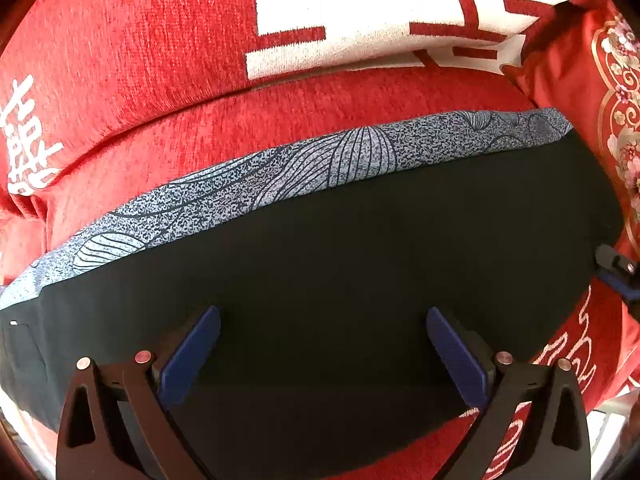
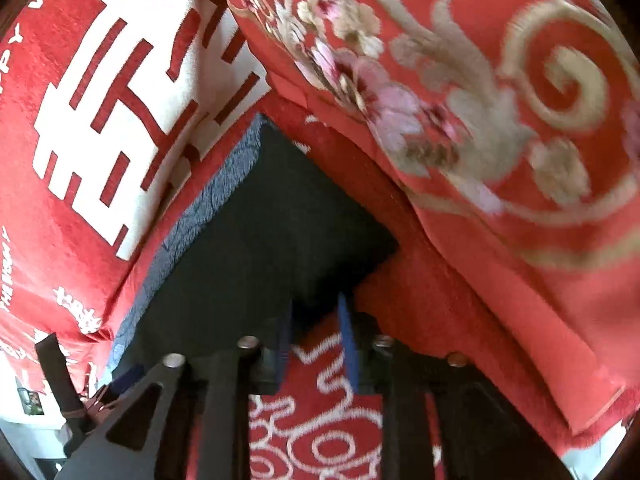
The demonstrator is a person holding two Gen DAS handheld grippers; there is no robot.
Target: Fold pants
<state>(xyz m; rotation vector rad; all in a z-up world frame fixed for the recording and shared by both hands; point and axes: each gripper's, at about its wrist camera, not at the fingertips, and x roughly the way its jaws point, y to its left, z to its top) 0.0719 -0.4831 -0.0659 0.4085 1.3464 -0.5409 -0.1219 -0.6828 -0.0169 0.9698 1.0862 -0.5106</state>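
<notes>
The pants (image 1: 340, 264) are dark, nearly black, with a grey-blue leaf-patterned band (image 1: 280, 172) along the far edge. They lie flat and folded on a red sofa seat. My left gripper (image 1: 323, 320) is open, its blue pads (image 1: 192, 356) spread wide just above the pants' near part. In the right wrist view the pants (image 2: 256, 248) show a corner pointing right. My right gripper (image 2: 314, 320) has its jaws narrowly apart at the pants' near right edge, with nothing between them. It also shows at the right edge of the left wrist view (image 1: 618, 270).
A red back cushion with large white characters (image 1: 340, 20) stands behind the pants. A red cushion with gold and pink flowers (image 2: 460, 120) leans close on the right. The red seat cover with white script (image 2: 320, 420) lies under my right gripper.
</notes>
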